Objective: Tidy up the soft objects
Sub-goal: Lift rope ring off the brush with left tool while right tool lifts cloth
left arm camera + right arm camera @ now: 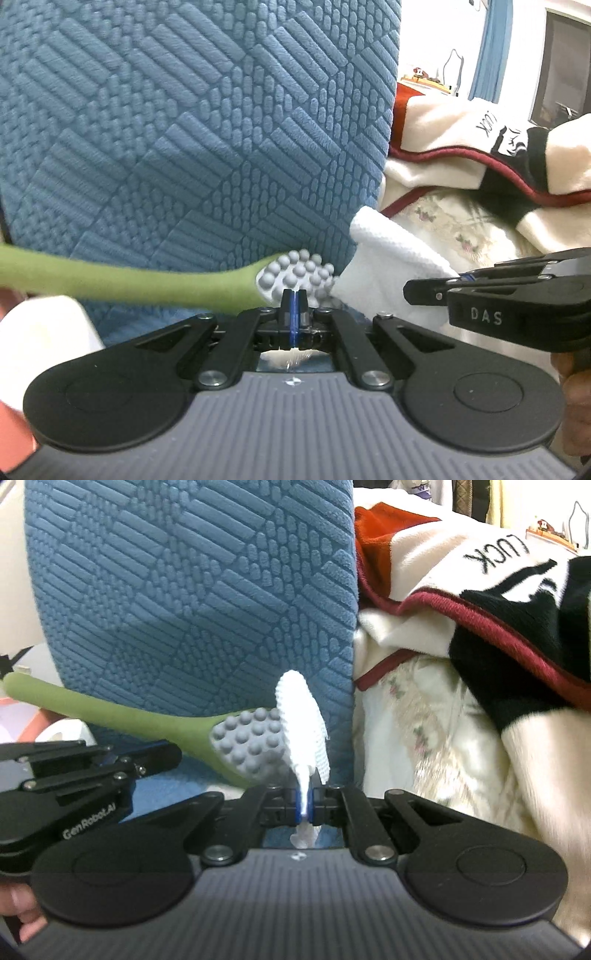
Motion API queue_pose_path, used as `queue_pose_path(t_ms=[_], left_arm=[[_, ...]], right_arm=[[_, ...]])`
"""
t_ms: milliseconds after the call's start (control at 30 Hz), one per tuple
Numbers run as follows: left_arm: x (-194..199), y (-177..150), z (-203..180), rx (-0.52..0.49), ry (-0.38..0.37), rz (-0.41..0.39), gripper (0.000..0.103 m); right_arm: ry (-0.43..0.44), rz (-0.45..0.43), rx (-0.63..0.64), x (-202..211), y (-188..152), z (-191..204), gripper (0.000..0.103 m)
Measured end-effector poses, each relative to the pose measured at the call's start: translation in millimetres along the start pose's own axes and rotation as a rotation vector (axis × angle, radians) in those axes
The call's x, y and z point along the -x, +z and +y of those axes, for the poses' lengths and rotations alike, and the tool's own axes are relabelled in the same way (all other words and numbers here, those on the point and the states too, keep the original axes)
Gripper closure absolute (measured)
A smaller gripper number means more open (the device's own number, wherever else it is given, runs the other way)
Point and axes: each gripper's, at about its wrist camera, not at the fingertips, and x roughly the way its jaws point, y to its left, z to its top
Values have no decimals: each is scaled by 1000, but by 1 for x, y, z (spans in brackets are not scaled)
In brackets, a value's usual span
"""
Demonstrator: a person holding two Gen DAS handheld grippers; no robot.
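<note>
Step in hand, by judgement: a lift-and-carry of one soft item, gripped at two points.

Left hand-held gripper (294, 295): clenched, pads pressed together with a thin white edge between them; appears to be pinching the white waffle-weave cloth (391, 266) at one corner, though the grip point itself is partly hidden. Right hand-held gripper (305, 799): clenched on the same white waffle-weave cloth (303, 720), fabric seen bunched between the pads and trailing out below.

Location of task item: held up in the air between both tools, in front of the large blue embossed-pattern cushion (192, 122), just beside the green-handled massage paddle with grey rubber studs (243, 738). Contact between cloth and paddle cannot be confirmed.

To the right: cream fleece blanket with dark red trim and black lettering (461, 572), heaped over a pale floral-print bedsheet (417, 709).

Next move, by judgement: calls for both grips kept tight and drawn apart to spread the cloth flat before folding or laying down, clear of the paddle.

Count: white cloths, one; cushions, one; paddles, one; blankets, one; hand-held grippers, two.
</note>
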Motion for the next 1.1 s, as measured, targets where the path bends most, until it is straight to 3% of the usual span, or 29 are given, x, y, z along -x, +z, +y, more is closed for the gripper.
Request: queue_pose_path(t_ms=[267, 400, 467, 833, 867, 900, 1100], left_arm=[[-8, -22, 18, 75, -26, 100, 98], [-26, -32, 20, 96, -24, 156, 57], [-34, -36, 19, 90, -12, 174, 51], [-66, -48, 19, 74, -15, 232, 51], [-66, -47, 18, 65, -13, 231, 56], [-66, -47, 17, 61, -21, 235, 68], [-50, -44, 9, 23, -15, 244, 78]], right_arm=[[0, 83, -57, 6, -38, 6, 96], [-14, 124, -59, 0, -47, 4, 96], [-19, 133, -62, -3, -49, 2, 96], [3, 196, -91, -19, -58, -10, 96], [9, 198, -93, -20, -58, -10, 96], [12, 203, -90, -21, -58, -8, 96], [15, 185, -72, -10, -59, -1, 96]])
